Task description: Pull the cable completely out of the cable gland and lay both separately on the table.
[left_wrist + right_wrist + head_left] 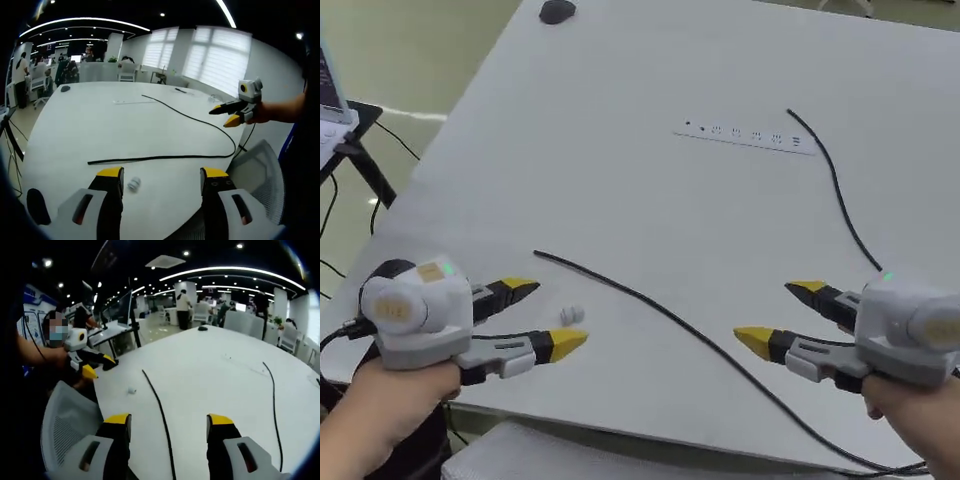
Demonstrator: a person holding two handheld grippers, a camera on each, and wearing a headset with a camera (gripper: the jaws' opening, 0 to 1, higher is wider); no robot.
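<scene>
- While both claws hang low over the white table [650, 200], the cable gland [570, 315], a small white piece, lies on the table surface just in front of the left gripper [560, 312], about between its two yellow tips.
- In the left gripper view the gland sits near 7 o'clock, close to the left jaw, and the jaw does not seem to touch it.
- The black cable [650, 298] lies loose on the table, apart from the gland. Its free end is at 11 o'clock from the gland, and the line runs toward 4 o'clock, between the two grippers, then over the near table edge.
- The left gripper has its jaws spread wide and holds nothing.
- The right gripper [762, 311], at 4 o'clock in the head view, is also spread wide and empty. In its own view the cable rises from 6 o'clock between the jaws, touching neither.
- Farther away, a white power strip [745, 136] lies at 1 o'clock, a second black cable [837, 190] runs from its right end, and a dark mouse [557, 11] lies at 11 o'clock.
</scene>
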